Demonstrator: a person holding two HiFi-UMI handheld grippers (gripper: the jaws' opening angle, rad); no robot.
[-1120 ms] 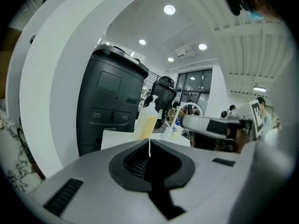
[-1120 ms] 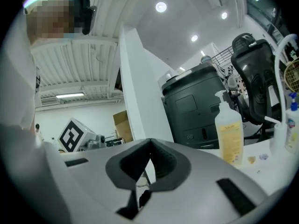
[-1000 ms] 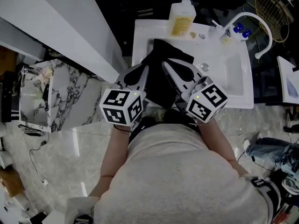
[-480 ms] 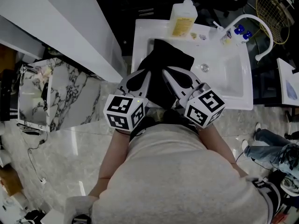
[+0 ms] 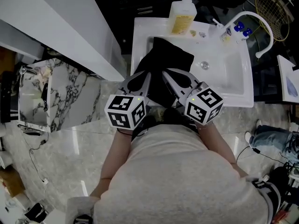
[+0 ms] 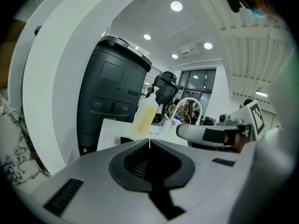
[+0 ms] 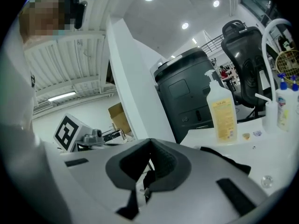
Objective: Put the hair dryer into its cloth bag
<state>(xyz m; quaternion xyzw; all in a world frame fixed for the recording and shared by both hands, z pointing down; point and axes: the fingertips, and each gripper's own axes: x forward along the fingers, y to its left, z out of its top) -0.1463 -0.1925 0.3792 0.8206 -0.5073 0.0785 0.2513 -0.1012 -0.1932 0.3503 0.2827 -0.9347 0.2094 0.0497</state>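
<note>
Left gripper point(image 5: 140, 78), right gripper point(image 5: 170, 76) jaws being held together; cloth bag point(image 5: 170, 59) being faced just ahead, long axis away; both equally near.

We list: cloth bag point(image 5: 163, 64), black cloth, matt and limp; sink point(image 5: 233, 90), white, smooth and glossy, ceramic by its look; tap point(image 5: 261, 27), white glossy tube; bottle point(image 5: 181, 17), translucent yellowish plastic, smooth; floor point(image 5: 60, 148), pale veined stone, polished to a shine; left claw point(image 6: 149, 141) and right claw point(image 7: 150, 141), grey matt plastic shells, their pads point(image 6: 134, 164) dark, ribbed, rubbery; marker cubes point(image 5: 124, 111), matt black-and-white print.
</note>
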